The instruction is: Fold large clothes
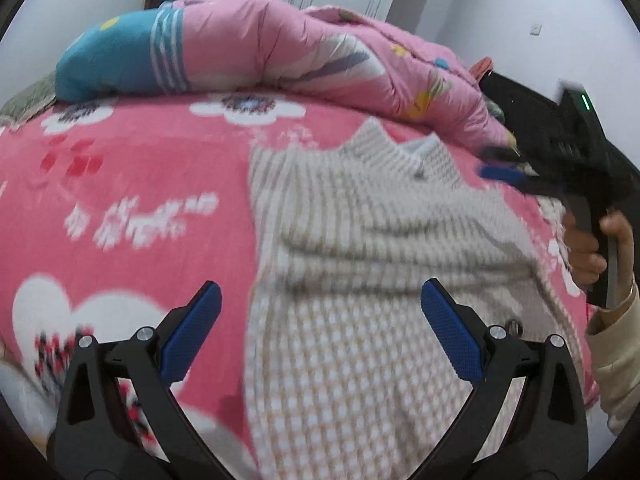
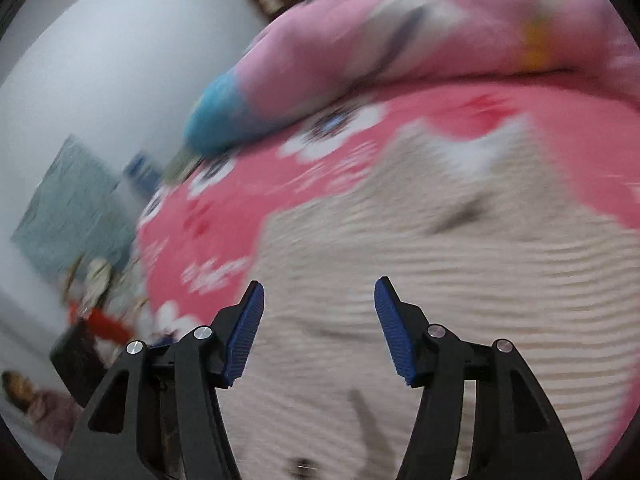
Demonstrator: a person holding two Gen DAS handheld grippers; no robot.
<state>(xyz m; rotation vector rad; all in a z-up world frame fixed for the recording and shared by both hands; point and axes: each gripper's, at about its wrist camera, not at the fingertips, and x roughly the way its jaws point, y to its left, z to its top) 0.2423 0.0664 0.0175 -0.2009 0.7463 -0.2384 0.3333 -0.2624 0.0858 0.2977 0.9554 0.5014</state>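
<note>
The sweater (image 1: pixel 360 240) lies at twelve o'clock beneath both empty, spread grippers, left (image 1: pixel 320 332) and right (image 2: pixel 319 330). Only the left view shows the hand (image 1: pixel 592 248) at three o'clock.

Both wrist cams angled down, close over shared garment (image 1: pixel 360 240) (bedspread (image 1: pixel 140 168) too)

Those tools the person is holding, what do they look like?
Each tool, left and right, is black plastic with silver screw heads and two fingers faced in ridged blue pads. The right one shows a small green light. The person wears a cream sleeve.
</note>
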